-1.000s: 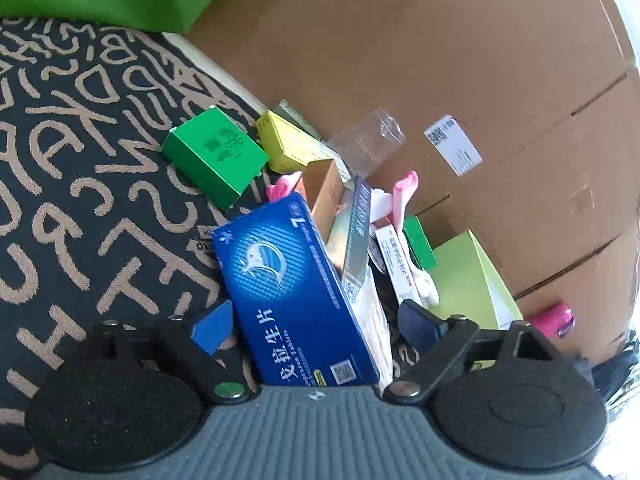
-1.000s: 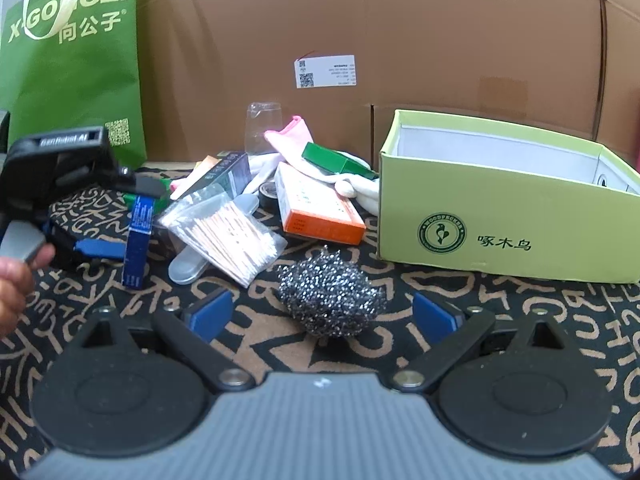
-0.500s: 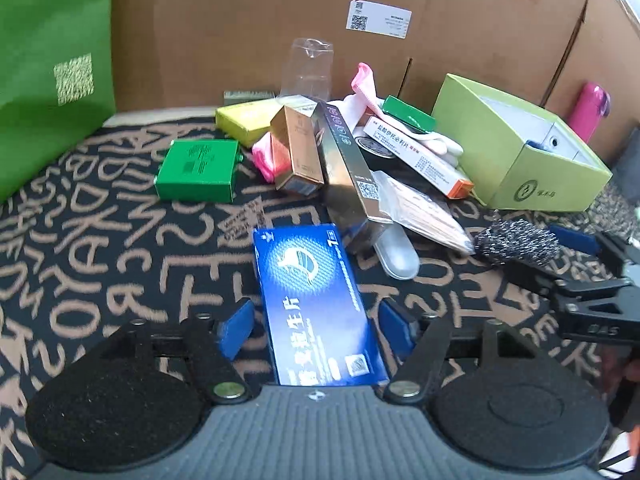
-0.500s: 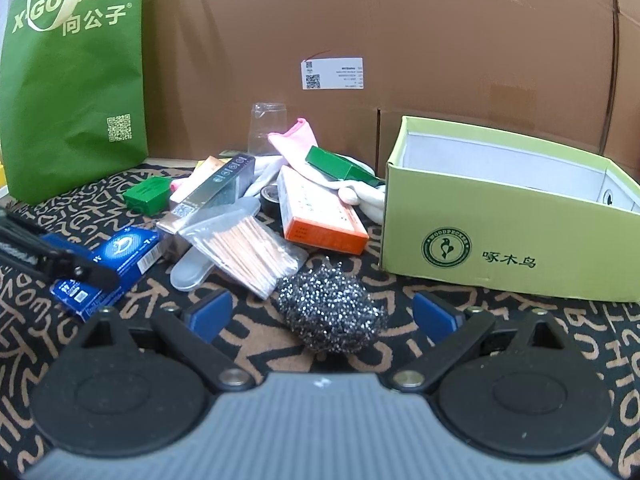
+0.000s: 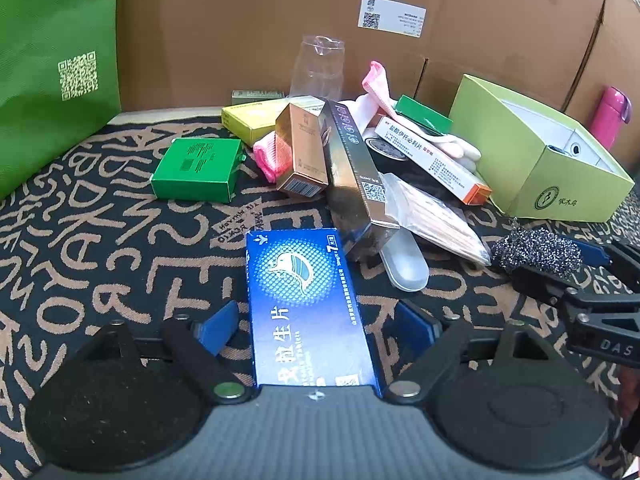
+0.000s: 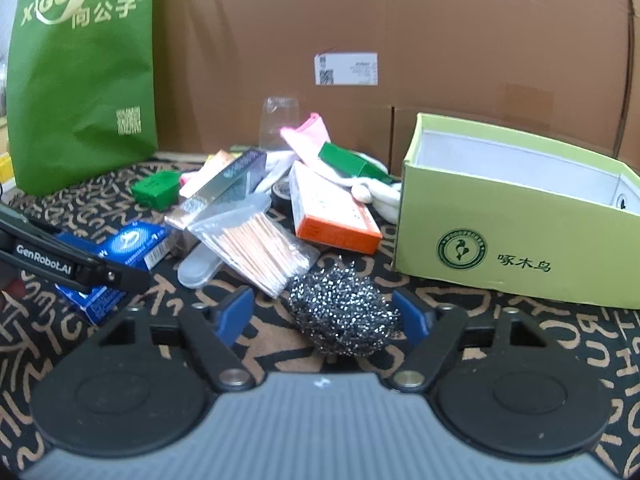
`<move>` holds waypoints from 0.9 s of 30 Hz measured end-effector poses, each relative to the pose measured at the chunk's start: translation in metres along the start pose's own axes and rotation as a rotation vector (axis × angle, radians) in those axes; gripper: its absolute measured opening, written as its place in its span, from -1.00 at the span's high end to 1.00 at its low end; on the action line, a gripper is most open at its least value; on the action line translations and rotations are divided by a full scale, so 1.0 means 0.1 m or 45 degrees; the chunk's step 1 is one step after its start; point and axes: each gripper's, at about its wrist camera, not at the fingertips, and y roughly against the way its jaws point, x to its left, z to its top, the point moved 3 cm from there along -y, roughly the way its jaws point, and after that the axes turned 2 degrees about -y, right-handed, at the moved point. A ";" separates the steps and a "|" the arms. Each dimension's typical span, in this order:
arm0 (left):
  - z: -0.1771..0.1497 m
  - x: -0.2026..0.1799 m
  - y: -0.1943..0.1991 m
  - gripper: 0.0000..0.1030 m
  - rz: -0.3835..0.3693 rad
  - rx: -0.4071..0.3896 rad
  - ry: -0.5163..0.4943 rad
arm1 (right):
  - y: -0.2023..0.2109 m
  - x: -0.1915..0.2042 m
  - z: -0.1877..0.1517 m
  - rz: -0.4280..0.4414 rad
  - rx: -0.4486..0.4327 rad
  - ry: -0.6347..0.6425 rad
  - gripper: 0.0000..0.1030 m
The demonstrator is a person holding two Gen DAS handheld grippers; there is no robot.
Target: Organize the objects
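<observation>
A steel scourer (image 6: 344, 312) sits on the patterned cloth (image 6: 520, 336) between the right gripper (image 6: 324, 312), whose jaws have just been closing, not yet pressing it. The open green box (image 6: 516, 248) waits at two o'clock. At nine o'clock, the left gripper (image 5: 316, 324), jaws just widened, straddles a blue carton (image 5: 304, 304), apparently released.
</observation>
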 end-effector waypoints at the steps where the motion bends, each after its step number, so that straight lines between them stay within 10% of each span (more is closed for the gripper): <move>1: -0.01 -0.02 0.00 -0.70 0.006 -0.005 -0.014 | -0.03 -0.01 -0.01 0.001 0.018 -0.005 -0.31; 5: -0.05 -0.08 0.01 -0.28 0.061 -0.026 -0.124 | -0.11 -0.06 -0.07 -0.009 0.055 -0.048 0.07; 13: -0.08 -0.09 0.06 -0.26 0.057 -0.053 -0.132 | -0.01 -0.14 -0.07 0.048 -0.009 -0.120 0.27; 27: 0.51 -0.66 0.79 -0.21 -0.314 -0.329 -0.169 | 0.78 -0.47 0.34 0.019 -0.300 -0.182 0.27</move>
